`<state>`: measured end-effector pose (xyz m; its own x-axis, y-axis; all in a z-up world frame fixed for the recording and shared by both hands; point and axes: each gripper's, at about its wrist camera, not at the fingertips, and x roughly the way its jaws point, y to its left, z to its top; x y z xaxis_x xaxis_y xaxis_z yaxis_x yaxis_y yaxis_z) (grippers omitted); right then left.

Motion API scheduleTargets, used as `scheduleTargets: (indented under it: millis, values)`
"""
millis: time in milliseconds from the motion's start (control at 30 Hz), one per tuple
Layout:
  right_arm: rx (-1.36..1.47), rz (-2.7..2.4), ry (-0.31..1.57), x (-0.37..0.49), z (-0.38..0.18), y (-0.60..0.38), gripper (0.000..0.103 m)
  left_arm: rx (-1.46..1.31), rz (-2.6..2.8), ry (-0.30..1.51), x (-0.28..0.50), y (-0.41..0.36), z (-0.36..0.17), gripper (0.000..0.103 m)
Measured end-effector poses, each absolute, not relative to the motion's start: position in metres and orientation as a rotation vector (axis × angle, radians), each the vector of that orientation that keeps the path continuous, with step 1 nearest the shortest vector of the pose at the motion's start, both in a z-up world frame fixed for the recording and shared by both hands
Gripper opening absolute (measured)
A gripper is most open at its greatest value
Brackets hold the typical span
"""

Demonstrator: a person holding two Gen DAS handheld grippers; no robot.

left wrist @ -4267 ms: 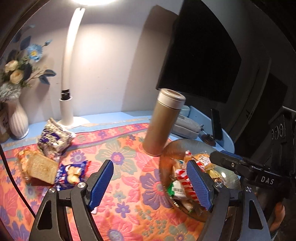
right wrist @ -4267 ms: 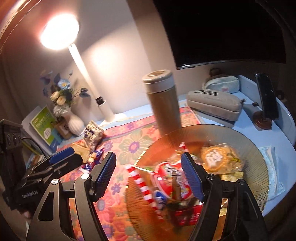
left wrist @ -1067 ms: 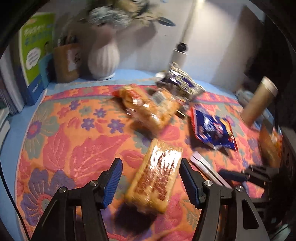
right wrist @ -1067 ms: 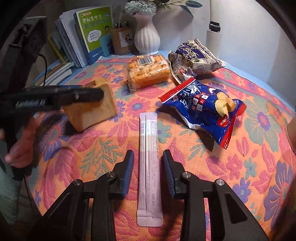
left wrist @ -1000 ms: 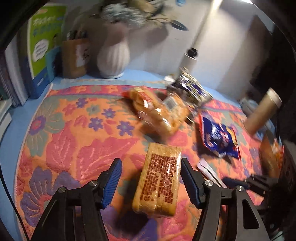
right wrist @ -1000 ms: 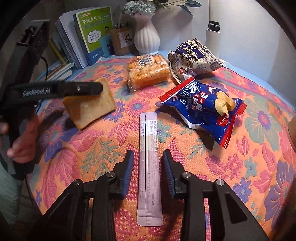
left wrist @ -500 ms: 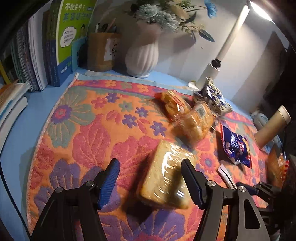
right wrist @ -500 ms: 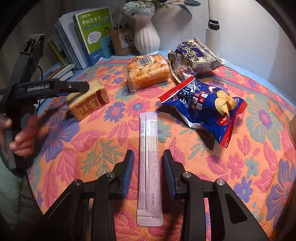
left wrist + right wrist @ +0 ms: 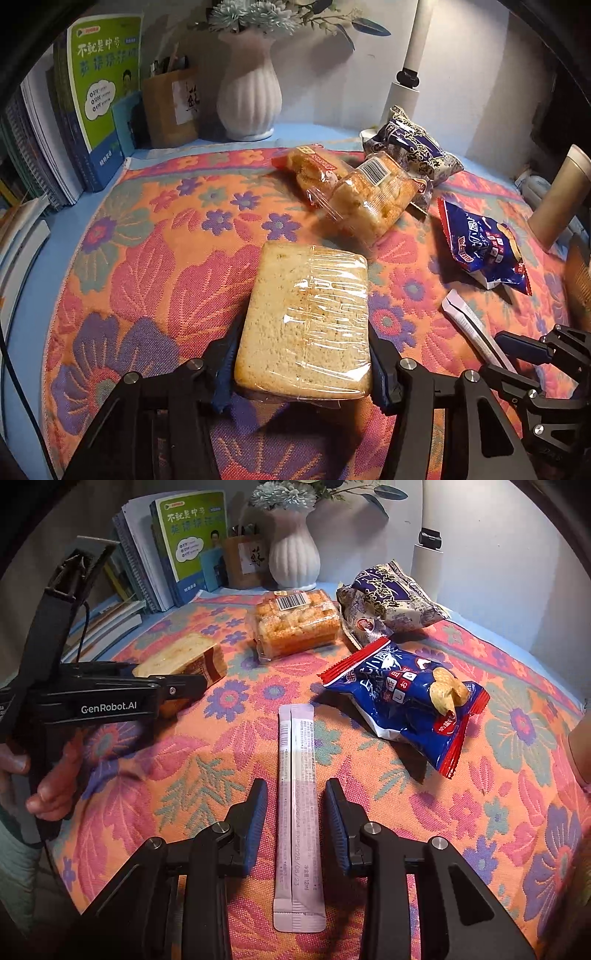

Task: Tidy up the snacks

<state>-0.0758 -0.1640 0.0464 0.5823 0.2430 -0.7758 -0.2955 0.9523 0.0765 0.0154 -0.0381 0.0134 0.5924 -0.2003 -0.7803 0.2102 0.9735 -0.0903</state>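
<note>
A plastic-wrapped bread slice (image 9: 306,317) fills the gap of my left gripper (image 9: 303,339). Its jaws are closing, and both pads press the slice's sides just over the floral cloth (image 9: 147,258). The right wrist view shows that left gripper (image 9: 184,686) with the bread slice (image 9: 184,657) at the left. My right gripper (image 9: 295,786) stands open astride a pink sachet stick (image 9: 295,746) that lies flat, with a gap on each side. Farther back lie a blue chip bag (image 9: 402,701), a clear tray of cakes (image 9: 295,624) and a purple patterned bag (image 9: 388,598).
A white vase (image 9: 251,96), books (image 9: 99,92) and a brown pen holder (image 9: 170,107) line the back left. A lamp base (image 9: 406,92) stands behind the snacks. A gold flask (image 9: 557,199) and a bowl rim (image 9: 580,273) are at the right. A hand (image 9: 48,775) holds the left gripper.
The bread has turned from its printed side to its plain face and sunk toward the cloth. The left jaws have drawn in onto it. The right gripper and sachet have not moved.
</note>
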Motion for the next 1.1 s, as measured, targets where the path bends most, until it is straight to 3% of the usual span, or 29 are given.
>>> scheduleTargets:
  millis: [200,367,700,1100]
  values:
    - [-0.080,0.291,0.892,-0.077,0.047,-0.161,0.020,0.009,-0.197,0.849,0.008,-0.033,0.019,0.054]
    - [-0.261,0.219,0.863,-0.092,0.047,-0.132,0.019,-0.061,-0.200,0.810,0.004,-0.019,0.024,0.053]
    - [0.212,0.434,0.887,-0.120,0.077,-0.197,0.019,-0.098,-0.239,0.781,-0.017,-0.026,0.036,0.053]
    - [0.198,0.198,0.651,-0.185,0.155,-0.273,0.019,-0.055,-0.470,0.654,-0.062,-0.139,0.117,0.053]
